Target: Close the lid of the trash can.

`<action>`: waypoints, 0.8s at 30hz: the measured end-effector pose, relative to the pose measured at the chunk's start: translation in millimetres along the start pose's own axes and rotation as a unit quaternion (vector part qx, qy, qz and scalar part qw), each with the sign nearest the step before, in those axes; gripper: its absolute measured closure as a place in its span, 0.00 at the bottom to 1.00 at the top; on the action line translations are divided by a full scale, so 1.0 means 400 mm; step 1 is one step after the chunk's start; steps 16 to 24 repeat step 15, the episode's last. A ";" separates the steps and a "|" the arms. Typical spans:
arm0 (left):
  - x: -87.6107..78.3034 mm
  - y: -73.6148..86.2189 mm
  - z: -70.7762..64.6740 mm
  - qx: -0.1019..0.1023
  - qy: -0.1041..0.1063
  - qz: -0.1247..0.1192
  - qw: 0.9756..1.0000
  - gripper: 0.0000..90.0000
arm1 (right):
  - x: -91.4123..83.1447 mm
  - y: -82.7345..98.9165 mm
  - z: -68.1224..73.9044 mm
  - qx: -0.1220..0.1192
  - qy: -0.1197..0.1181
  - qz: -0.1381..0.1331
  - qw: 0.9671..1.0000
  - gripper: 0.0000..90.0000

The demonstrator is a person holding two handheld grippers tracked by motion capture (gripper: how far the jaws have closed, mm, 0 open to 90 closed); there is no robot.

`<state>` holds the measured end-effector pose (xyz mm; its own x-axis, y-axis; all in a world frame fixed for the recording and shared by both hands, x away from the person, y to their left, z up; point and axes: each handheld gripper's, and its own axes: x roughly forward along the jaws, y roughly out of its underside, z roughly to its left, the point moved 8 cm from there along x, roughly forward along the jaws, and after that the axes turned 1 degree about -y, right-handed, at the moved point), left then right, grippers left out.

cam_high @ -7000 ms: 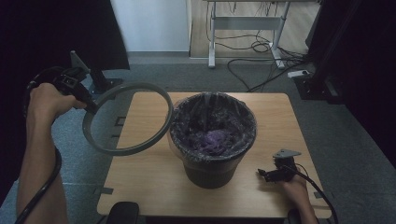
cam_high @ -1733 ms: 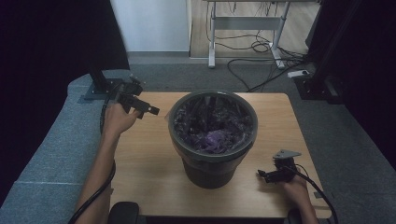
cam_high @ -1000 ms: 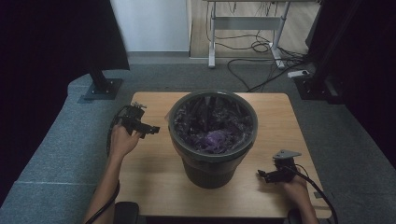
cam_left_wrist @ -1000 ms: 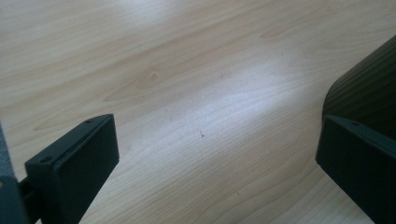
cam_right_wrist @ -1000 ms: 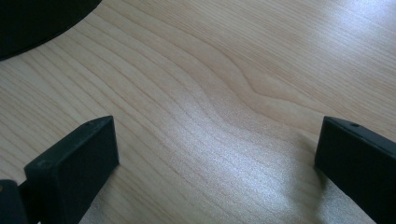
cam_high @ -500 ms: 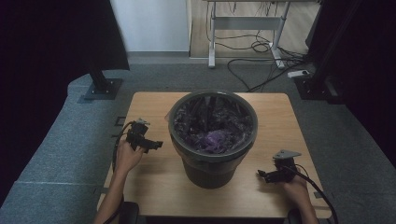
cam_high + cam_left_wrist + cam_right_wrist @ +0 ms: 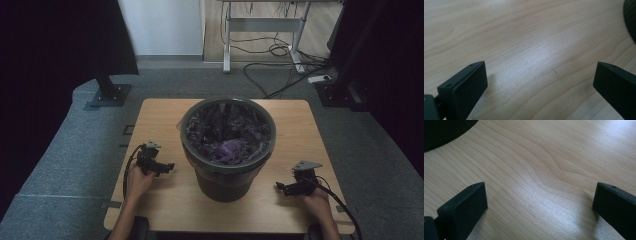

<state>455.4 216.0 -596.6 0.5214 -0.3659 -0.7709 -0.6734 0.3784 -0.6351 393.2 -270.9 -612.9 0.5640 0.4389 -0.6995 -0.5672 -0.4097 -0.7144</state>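
Bin [image 7: 227,172] dark, round, black liner inside, purple scrap within, left gripper [image 7: 167,166] and right gripper [image 7: 280,187] spread wide, empty

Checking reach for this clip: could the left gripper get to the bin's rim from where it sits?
Probably yes. The left gripper sits open on the table beside the bin, with bare wood between them.

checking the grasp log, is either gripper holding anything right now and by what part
Nothing is held. The left gripper and the right gripper both rest open on the wooden table, either side of the lined bin, with bare wood between their fingers.
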 end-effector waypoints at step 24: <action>0.010 0.026 -0.004 0.022 -0.032 -0.039 0.999 0.00 | 0.000 0.001 0.001 0.001 0.000 0.000 1.000 0.00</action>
